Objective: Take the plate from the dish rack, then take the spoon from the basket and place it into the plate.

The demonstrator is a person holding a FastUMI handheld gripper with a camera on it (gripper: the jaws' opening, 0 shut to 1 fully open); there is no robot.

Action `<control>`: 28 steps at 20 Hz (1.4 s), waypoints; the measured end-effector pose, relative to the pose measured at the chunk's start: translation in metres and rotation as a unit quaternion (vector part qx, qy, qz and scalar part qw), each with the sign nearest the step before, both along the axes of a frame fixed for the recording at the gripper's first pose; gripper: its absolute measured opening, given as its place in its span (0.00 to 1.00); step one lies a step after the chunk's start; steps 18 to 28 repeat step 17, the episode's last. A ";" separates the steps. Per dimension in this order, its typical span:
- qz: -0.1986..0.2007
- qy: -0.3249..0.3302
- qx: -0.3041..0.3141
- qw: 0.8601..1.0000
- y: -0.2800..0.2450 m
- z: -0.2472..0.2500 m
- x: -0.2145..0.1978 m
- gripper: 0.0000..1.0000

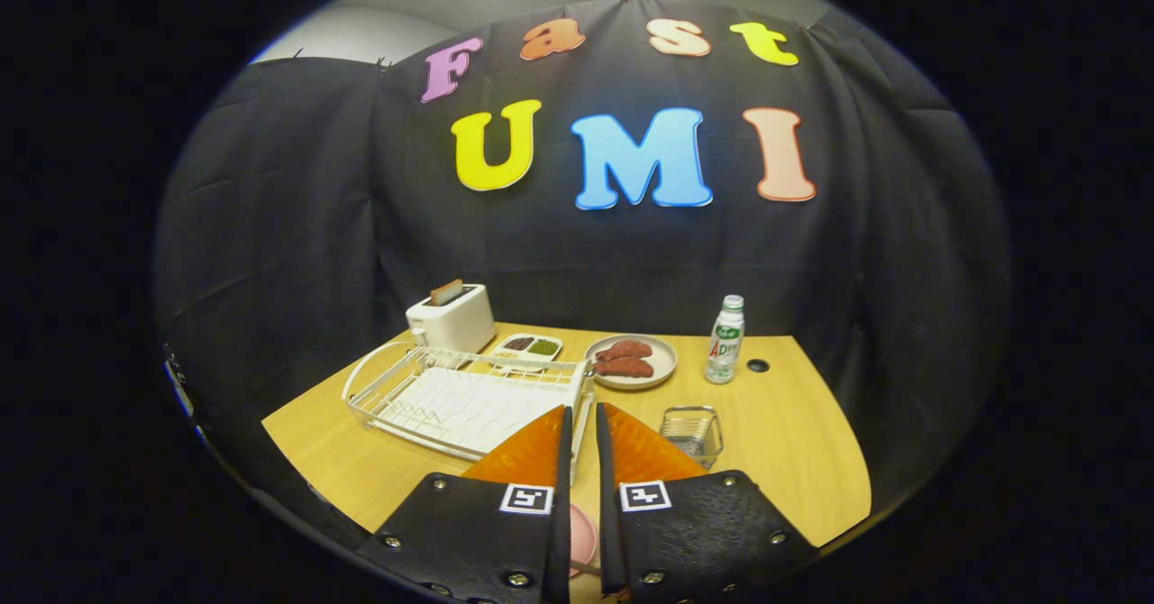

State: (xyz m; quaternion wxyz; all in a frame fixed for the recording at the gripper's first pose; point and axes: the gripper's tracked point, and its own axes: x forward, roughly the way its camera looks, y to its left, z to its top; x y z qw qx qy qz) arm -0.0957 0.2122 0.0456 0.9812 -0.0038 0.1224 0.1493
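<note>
My gripper [582, 408] hangs above the near part of the wooden table [793, 442], its two fingers drawn close with a thin slit between them and nothing in it. Under the fingers, through that slit, shows a bit of a pink plate [582, 536] lying on the table. A thin pale bar crosses the slit just below it; I cannot tell if it is the spoon. The white wire dish rack [433, 406] lies ahead to the left with no dish in it. The small metal basket [692, 431] stands just right of the fingers, and no spoon sticks out of it.
Behind the rack stand a white toaster [451, 318] with a slice in it and a small two-part sauce dish [530, 346]. A beige plate of reddish-brown food [630, 361] and a white bottle [725, 340] stand at the back, near a cable hole [758, 366].
</note>
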 end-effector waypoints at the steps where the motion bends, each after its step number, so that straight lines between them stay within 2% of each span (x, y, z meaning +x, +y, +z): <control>1: -0.007 -0.016 0.002 1.000 -0.008 0.012 -0.001 0.13; 2: -0.018 -0.029 -0.002 0.999 -0.017 0.022 -0.001 0.26; 3: -0.026 -0.041 -0.005 0.999 -0.026 0.030 -0.002 0.32; 6: -0.054 -0.075 0.001 0.996 -0.047 0.051 0.003 0.98; 13: -0.090 -0.089 0.016 0.992 -0.080 0.066 0.005 0.99; 17: -0.104 -0.090 0.012 0.990 -0.100 0.058 0.015 0.99; 28: -0.104 -0.090 0.012 0.990 -0.100 0.058 0.015 0.99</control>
